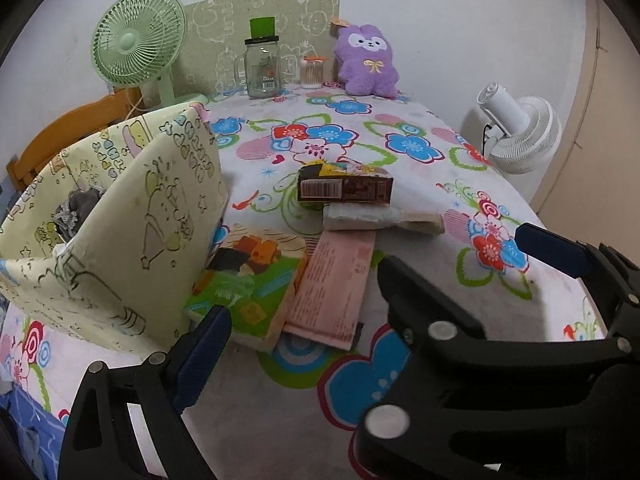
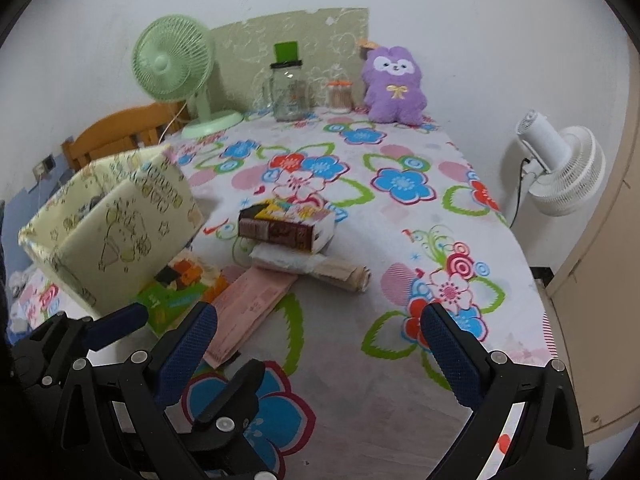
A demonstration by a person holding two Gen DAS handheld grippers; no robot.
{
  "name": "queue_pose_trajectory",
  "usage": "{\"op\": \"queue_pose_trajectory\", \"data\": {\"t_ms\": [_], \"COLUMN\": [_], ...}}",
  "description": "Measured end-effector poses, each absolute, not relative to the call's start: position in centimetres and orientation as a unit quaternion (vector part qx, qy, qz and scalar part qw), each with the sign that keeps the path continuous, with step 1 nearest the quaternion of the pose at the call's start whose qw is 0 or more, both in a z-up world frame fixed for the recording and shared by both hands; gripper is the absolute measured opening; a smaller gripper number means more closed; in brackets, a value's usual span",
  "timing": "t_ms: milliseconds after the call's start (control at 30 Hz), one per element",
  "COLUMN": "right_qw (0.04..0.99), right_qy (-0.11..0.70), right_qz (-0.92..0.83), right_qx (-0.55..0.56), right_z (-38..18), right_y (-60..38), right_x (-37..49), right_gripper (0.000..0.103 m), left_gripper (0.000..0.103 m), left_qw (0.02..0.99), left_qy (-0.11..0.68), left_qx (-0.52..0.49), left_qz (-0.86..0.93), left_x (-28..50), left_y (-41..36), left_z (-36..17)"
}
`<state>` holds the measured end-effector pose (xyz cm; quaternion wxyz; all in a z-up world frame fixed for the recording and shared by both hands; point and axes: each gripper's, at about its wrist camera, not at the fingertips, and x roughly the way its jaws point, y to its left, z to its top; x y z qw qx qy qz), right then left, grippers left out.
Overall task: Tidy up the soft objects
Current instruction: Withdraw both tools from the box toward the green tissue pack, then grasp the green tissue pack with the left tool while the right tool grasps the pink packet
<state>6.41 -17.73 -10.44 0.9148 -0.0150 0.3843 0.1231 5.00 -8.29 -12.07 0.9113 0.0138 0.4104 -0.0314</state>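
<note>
Left wrist view shows your left gripper with its jaws spread wide and nothing between them, low over the flowered tablecloth and aimed at the pile of packets. That pile sits mid-table: a green printed soft pack beside a pink flat packet, with a pale rolled bundle behind and a dark brown carton stacked on it. The yellow fabric bin with cartoon prints stands touching the green pack's left side, probably so drops stay short. Your right gripper is also spread and empty, near the pink packet. The purple plush rabbit leans at the far wall, well apart.
</note>
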Motion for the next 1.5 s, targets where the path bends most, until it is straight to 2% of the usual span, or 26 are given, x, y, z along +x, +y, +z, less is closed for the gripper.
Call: {"op": "queue_pose_trajectory", "data": {"t_ms": [800,1200,1500], "right_qw": [0.905,0.908,0.906], "right_qy": [0.412,0.407,0.404], "right_qz": [0.107,0.100,0.126], "right_qx": [-0.008,-0.005,-0.005], "right_z": [-11.7,-11.0,-10.8], "right_y": [-18.6,-19.9,-18.2], "right_x": [8.5,8.6,8.0], "right_gripper": [0.103,0.103,0.103], "left_gripper": [0.094,0.087,0.086], "left_qw": [0.902,0.901,0.910], "left_qy": [0.426,0.424,0.412], "left_qx": [0.005,-0.002,0.028], "left_qz": [-0.063,-0.089,-0.044], "left_x": [7.6,7.6,6.2], "left_y": [-9.4,-10.7,-9.0], "left_z": [-13.0,-12.3,-11.6]}}
